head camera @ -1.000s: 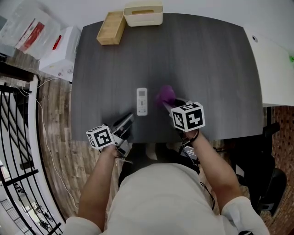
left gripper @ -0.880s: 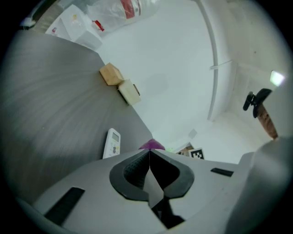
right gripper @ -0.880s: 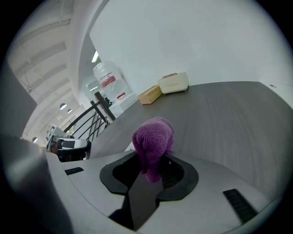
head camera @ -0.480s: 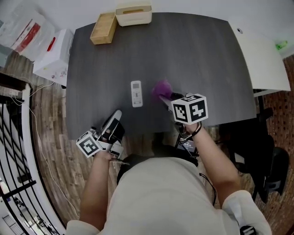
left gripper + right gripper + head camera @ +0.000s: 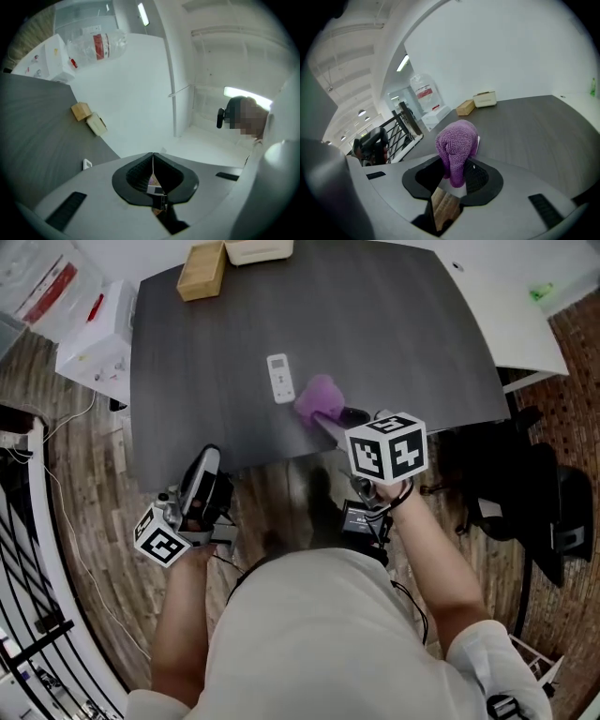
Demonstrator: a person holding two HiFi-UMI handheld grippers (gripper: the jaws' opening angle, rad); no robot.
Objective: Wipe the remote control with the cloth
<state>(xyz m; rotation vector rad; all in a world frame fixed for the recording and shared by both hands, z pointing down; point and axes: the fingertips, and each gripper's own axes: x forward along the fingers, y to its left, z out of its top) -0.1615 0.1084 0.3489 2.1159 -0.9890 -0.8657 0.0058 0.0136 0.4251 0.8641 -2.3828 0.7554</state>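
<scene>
The white remote control (image 5: 279, 378) lies flat on the dark table (image 5: 403, 324). A purple cloth (image 5: 317, 397) hangs bunched just right of it, and my right gripper (image 5: 325, 418) is shut on it. In the right gripper view the cloth (image 5: 457, 145) rises between the pads, hiding most of the remote (image 5: 478, 139). My left gripper (image 5: 208, 460) hangs over the wooden floor, off the table's front left edge, well short of the remote. Its jaws (image 5: 153, 155) are shut with nothing between them, and the remote (image 5: 87, 164) shows small and far off.
A wooden box (image 5: 202, 270) and a white box (image 5: 255, 249) stand at the table's far edge. White cartons (image 5: 89, 334) sit on the floor at left beside a black railing (image 5: 23, 549). A white table (image 5: 520, 306) and a dark chair (image 5: 511, 493) stand to the right.
My left gripper has drawn back from the table's front edge to over the floor near the person. The right gripper still holds the cloth beside the remote.
</scene>
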